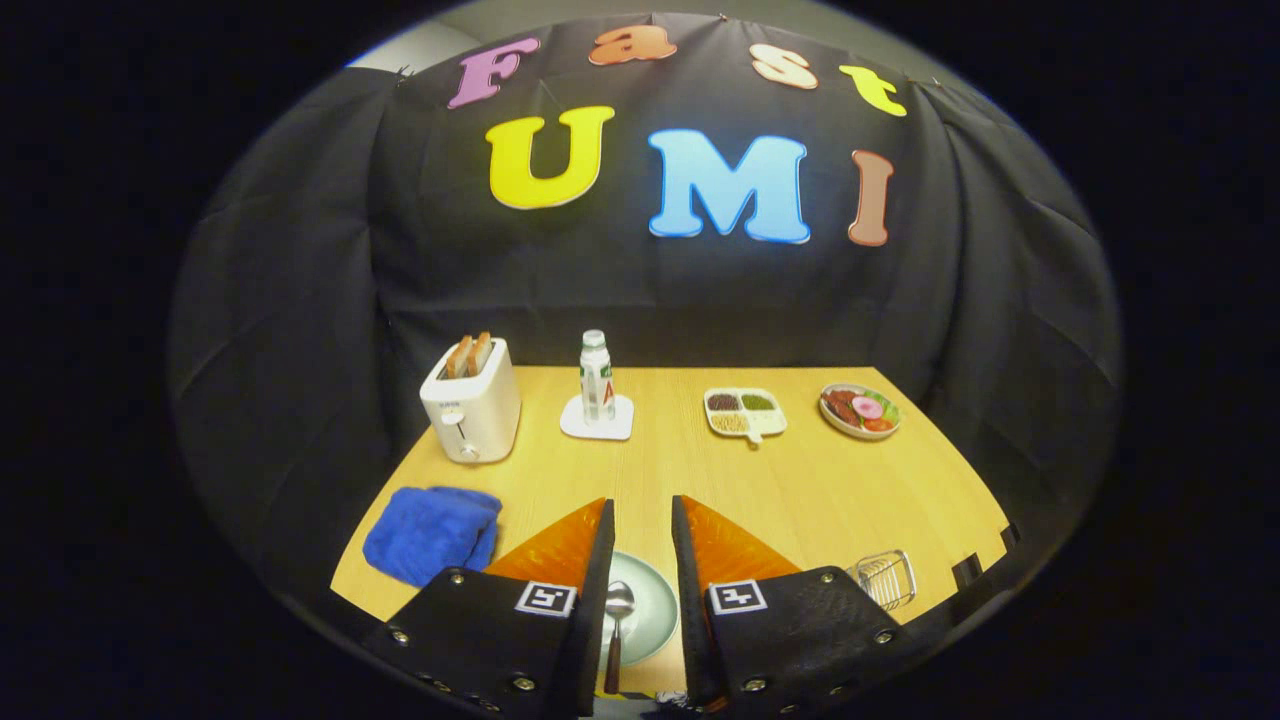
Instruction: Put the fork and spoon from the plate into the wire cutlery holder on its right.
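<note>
My gripper (641, 520) hangs open above the near edge of the wooden table. Between its fingers, below, lies a pale green plate (655, 600) with a spoon (618, 612) on it, bowl pointing away and dark handle toward me. The fingers hide the rest of the plate, so I cannot make out a fork. The wire cutlery holder (886, 577) sits just right of the right finger, near the table's front right corner. Nothing is held between the fingers.
A blue cloth (432, 533) lies left of the left finger. At the back stand a white toaster (472, 405) with toast, a bottle (596, 377) on a white coaster, a divided dish (745, 412) and a plate of food (860, 410).
</note>
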`<state>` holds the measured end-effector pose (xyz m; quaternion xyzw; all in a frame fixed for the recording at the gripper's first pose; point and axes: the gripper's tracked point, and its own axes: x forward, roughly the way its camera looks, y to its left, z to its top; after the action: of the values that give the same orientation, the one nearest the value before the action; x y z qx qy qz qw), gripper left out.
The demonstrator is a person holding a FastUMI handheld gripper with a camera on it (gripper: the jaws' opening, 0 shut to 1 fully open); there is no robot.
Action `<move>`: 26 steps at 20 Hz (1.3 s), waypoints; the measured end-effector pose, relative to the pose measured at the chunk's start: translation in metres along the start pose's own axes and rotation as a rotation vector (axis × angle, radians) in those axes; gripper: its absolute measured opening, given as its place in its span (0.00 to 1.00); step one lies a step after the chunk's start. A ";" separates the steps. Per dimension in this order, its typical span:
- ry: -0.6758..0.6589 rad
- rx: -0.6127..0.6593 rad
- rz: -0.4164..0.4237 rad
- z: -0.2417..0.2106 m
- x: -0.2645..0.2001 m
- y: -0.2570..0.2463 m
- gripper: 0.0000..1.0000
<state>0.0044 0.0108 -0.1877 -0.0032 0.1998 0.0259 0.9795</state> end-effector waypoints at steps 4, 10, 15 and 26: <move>0.138 -0.046 -0.012 -0.061 0.020 0.005 0.34; 0.331 -0.109 -0.015 -0.138 0.044 0.018 0.35; 0.470 -0.127 -0.033 -0.181 0.057 0.025 0.34; 0.577 -0.161 -0.062 -0.216 0.074 0.027 0.13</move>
<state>-0.0134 0.0377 -0.4149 -0.0941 0.4668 0.0098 0.8793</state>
